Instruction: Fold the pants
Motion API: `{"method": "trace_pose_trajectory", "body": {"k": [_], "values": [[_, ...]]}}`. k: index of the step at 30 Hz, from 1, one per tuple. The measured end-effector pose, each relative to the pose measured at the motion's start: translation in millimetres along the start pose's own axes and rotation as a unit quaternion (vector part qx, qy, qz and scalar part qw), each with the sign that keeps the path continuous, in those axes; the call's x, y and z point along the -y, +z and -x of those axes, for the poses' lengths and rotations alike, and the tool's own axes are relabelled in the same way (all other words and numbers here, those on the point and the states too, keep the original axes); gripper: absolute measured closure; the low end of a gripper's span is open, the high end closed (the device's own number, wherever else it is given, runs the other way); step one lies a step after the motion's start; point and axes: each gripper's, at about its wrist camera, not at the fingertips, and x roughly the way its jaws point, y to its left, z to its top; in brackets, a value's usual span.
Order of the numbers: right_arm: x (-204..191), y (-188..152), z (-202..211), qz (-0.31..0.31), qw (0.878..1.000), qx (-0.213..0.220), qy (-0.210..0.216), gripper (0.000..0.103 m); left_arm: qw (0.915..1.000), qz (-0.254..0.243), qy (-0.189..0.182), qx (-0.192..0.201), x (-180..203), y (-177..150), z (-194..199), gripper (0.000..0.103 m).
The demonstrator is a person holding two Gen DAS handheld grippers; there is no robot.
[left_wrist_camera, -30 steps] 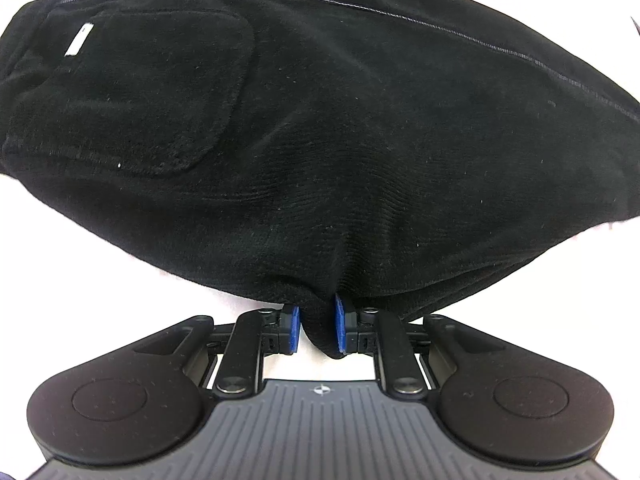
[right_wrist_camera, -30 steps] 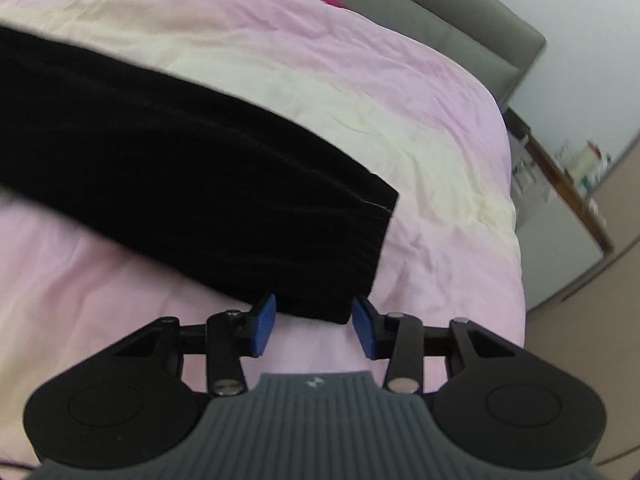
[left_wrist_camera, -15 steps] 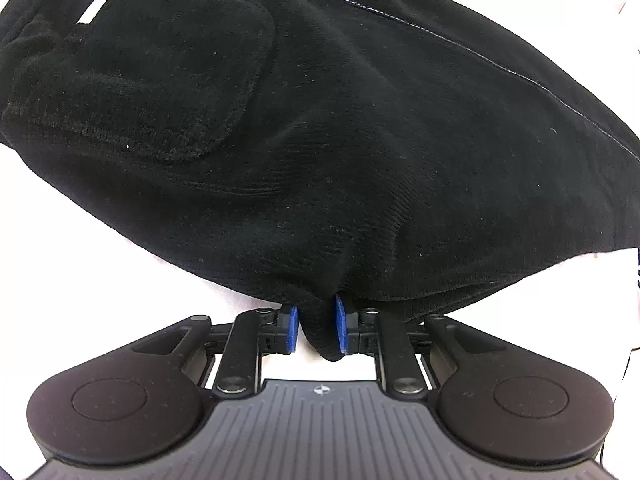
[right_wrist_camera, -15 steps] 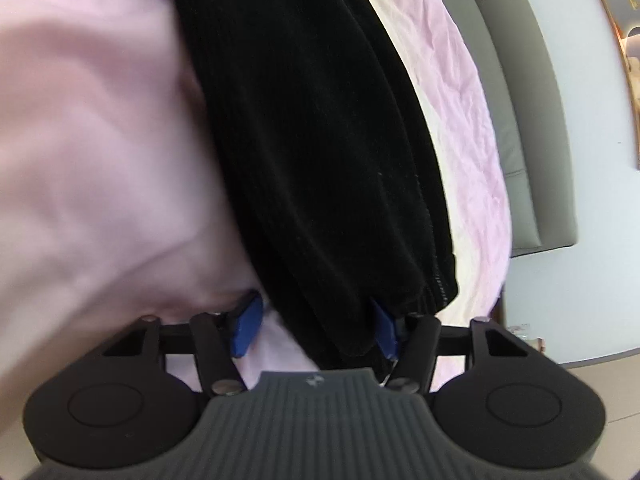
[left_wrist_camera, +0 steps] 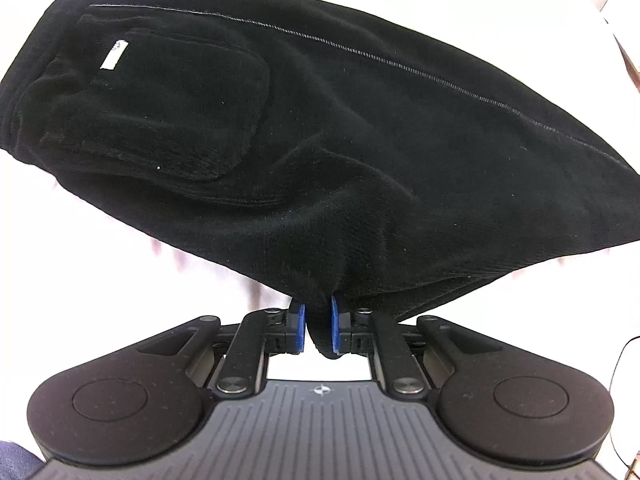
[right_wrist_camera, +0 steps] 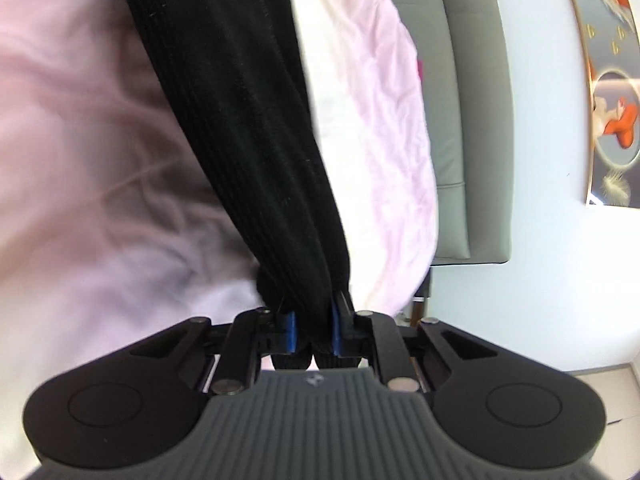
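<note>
- Pants (left_wrist_camera: 360,128), black and ribbed, spread ahead of the left gripper (left_wrist_camera: 318,328), with a patch pocket (left_wrist_camera: 160,120) up and to its left carrying a small white tag (left_wrist_camera: 113,54), and a stitched seam (left_wrist_camera: 400,66) running across toward the upper right.
- Left gripper's blue pads (left_wrist_camera: 299,328) are drawn in narrow, pinching a bunched fold at the near edge of the fabric.
- From the right gripper (right_wrist_camera: 314,332), the pants (right_wrist_camera: 248,120) run as a taut dark band straight ahead and up out of frame.
- Right gripper's blue pads (right_wrist_camera: 292,332) are close together, clamped on the gathered end of that band.
- Pink bedsheet (right_wrist_camera: 80,160) lies beneath the cloth on both sides of the band.
- Grey headboard (right_wrist_camera: 472,120) stands to the right of the sheet, with a picture (right_wrist_camera: 608,92) on the wall further right.
</note>
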Motion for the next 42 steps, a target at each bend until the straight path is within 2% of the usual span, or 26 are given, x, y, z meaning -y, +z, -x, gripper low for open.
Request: {"method": "trace_pose_trajectory", "body": {"k": [3, 5, 6, 8, 10, 14, 16, 18, 19, 22, 24, 25, 27, 28, 30, 32, 33, 35, 37, 38, 39, 42], "values": [[19, -15, 16, -0.001, 1.000, -0.017, -0.004, 0.094, 0.9989, 0.007, -0.042, -0.020, -4, -11, 6, 0.090], [19, -27, 23, -0.001, 0.999, -0.038, 0.013, 0.094, 0.9975, 0.012, -0.057, -0.041, -6, -22, -2, 0.092], [14, -32, 28, -0.003, 0.998, -0.051, 0.030, 0.094, 0.9971, 0.009, -0.053, -0.053, -5, -30, -10, 0.098], [-4, -42, 34, 0.005, 0.995, -0.072, 0.065, 0.093, 0.9966, 0.005, -0.037, -0.074, -8, -43, -32, 0.098], [-28, -46, 35, 0.010, 0.992, -0.087, 0.092, 0.093, 0.9961, 0.019, -0.044, -0.074, -19, -49, -48, 0.098], [-42, -40, 16, -0.045, 0.983, -0.122, 0.131, 0.089, 0.9958, -0.001, -0.047, -0.079, -26, -46, -44, 0.097], [-40, -39, 10, -0.061, 0.977, -0.134, 0.153, 0.080, 0.9958, -0.020, -0.036, -0.082, -25, -44, -34, 0.094], [-30, -45, 7, -0.095, 0.970, -0.153, 0.162, 0.060, 0.9952, -0.050, -0.018, -0.082, -18, -44, -24, 0.091], [-22, -50, 7, -0.117, 0.965, -0.164, 0.167, 0.057, 0.9946, -0.068, -0.010, -0.077, -16, -44, -18, 0.091], [-1, -74, 23, -0.191, 0.947, -0.190, 0.174, 0.053, 0.9930, -0.105, -0.004, -0.054, -12, -45, 3, 0.086], [21, -90, 33, -0.267, 0.924, -0.203, 0.182, 0.053, 0.9919, -0.120, -0.012, -0.039, -12, -44, 13, 0.085], [33, -100, 36, -0.325, 0.903, -0.204, 0.193, 0.053, 0.9908, -0.131, -0.014, -0.032, -6, -42, 17, 0.085], [56, -125, 47, -0.464, 0.836, -0.199, 0.215, 0.051, 0.9873, -0.158, -0.014, -0.015, 1, -39, 26, 0.084], [63, -135, 52, -0.517, 0.803, -0.193, 0.223, 0.051, 0.9848, -0.173, -0.010, -0.007, 18, -30, 27, 0.084], [71, -155, 53, -0.618, 0.726, -0.183, 0.240, 0.046, 0.9819, -0.189, -0.013, 0.005, 30, -25, 31, 0.084], [66, -172, 51, -0.697, 0.644, -0.174, 0.264, 0.042, 0.9793, -0.201, -0.025, 0.013, 47, -17, 31, 0.084], [59, -177, 48, -0.734, 0.599, -0.168, 0.272, 0.041, 0.9775, -0.208, -0.031, 0.018, 60, -10, 31, 0.084], [45, -183, 42, -0.786, 0.529, -0.156, 0.279, 0.041, 0.9729, -0.226, -0.041, 0.028, 79, -3, 26, 0.084], [25, -185, 26, -0.822, 0.472, -0.151, 0.280, 0.041, 0.9677, -0.245, -0.047, 0.035, 99, 4, 18, 0.084], [19, -186, 14, -0.836, 0.448, -0.147, 0.282, 0.042, 0.9654, -0.254, -0.048, 0.036, 108, 9, 14, 0.084], [10, -188, 6, -0.845, 0.430, -0.146, 0.282, 0.043, 0.9614, -0.268, -0.049, 0.037, 119, 15, 9, 0.084], [-1, -193, -8, -0.860, 0.406, -0.146, 0.273, 0.044, 0.9489, -0.309, -0.039, 0.049, 149, 32, -7, 0.084]]}}
